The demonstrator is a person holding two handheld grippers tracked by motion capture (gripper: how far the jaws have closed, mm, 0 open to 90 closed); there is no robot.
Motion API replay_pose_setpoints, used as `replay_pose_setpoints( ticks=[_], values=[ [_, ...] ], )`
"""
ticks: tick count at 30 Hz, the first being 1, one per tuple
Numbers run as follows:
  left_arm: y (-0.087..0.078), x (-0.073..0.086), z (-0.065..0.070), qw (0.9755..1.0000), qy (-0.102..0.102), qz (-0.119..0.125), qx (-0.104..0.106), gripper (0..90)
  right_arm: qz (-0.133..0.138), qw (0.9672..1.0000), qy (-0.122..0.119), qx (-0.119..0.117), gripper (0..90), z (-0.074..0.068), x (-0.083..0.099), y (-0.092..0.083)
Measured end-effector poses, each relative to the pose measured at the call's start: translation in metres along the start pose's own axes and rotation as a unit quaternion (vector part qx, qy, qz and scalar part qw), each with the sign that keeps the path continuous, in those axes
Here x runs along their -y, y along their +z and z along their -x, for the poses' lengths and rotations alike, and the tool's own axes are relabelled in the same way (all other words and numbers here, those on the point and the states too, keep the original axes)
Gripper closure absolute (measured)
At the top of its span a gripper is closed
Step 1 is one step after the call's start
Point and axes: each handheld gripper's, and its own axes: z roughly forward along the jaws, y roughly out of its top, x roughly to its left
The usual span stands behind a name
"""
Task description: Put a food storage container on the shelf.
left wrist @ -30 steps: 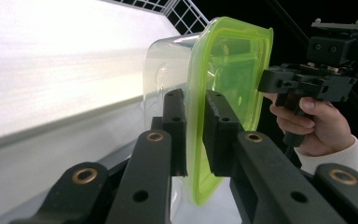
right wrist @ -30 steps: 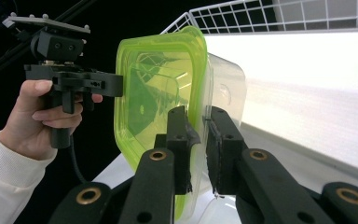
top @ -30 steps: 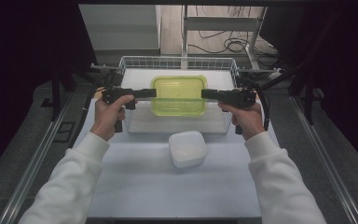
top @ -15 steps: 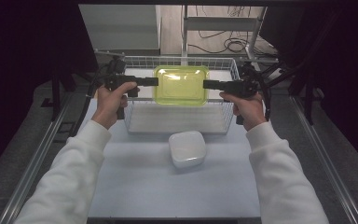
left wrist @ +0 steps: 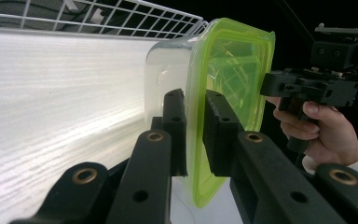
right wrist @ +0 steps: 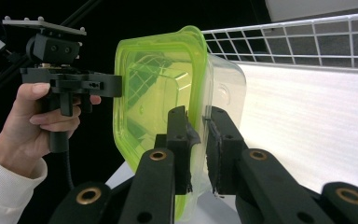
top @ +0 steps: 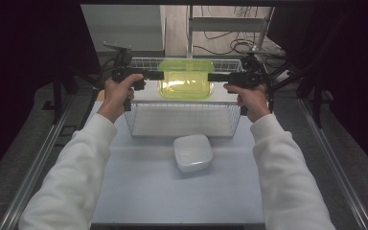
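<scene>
Yellow-green lid point(top: 186, 78) on clear container point(left wrist: 168, 70); white wire basket point(top: 182, 120); white bowl point(top: 193, 152).

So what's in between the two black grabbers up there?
The green-lidded clear box. In the high view it hangs between the left gripper and the right gripper, each clamped on one edge of it, above the wire basket.

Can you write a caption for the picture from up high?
Two grippers hold a green-lidded box by its rim above a wire basket.
</scene>
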Motion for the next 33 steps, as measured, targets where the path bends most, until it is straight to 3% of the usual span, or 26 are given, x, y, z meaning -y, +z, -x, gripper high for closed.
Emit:
replay_pose_setpoints(
  ticks=[4,9,13,18,20,22,25,31,33],
  values=[
    [0.008,-0.002,-0.010,0.9999,-0.014,-0.007,-0.005,80.2,-0.005,0.9999,0.014,0.002,79.7,0.011,-0.002,0.008],
    [0.018,-0.003,-0.021,0.9992,-0.040,-0.007,-0.003,80.1,-0.006,0.9984,0.054,0.011,79.2,0.032,-0.001,0.021],
    [0.020,-0.008,-0.030,0.9975,-0.071,-0.001,-0.005,80.1,-0.009,0.9976,0.065,0.023,78.0,0.033,-0.004,0.027],
    [0.026,-0.012,-0.038,0.9948,-0.101,0.001,-0.012,78.8,-0.005,0.9909,0.112,0.076,76.1,0.030,-0.008,0.039],
    [0.027,-0.012,-0.039,0.9944,-0.105,0.001,-0.013,78.3,-0.003,0.9898,0.116,0.083,75.9,0.030,-0.009,0.041],
    [0.032,-0.012,-0.043,0.9930,-0.116,0.005,-0.019,76.5,0.004,0.9855,0.144,0.090,74.8,0.035,-0.008,0.046],
    [0.034,-0.013,-0.047,0.9922,-0.124,0.008,-0.017,75.3,0.009,0.9829,0.156,0.097,74.0,0.037,-0.008,0.050],
    [0.035,-0.012,-0.049,0.9925,-0.121,0.011,-0.015,74.0,0.011,0.9815,0.164,0.098,73.2,0.038,-0.008,0.051],
    [0.037,-0.011,-0.049,0.9927,-0.118,0.012,-0.022,60.3,0.021,0.9805,0.172,0.092,65.2,0.039,-0.006,0.052]
  ],
)
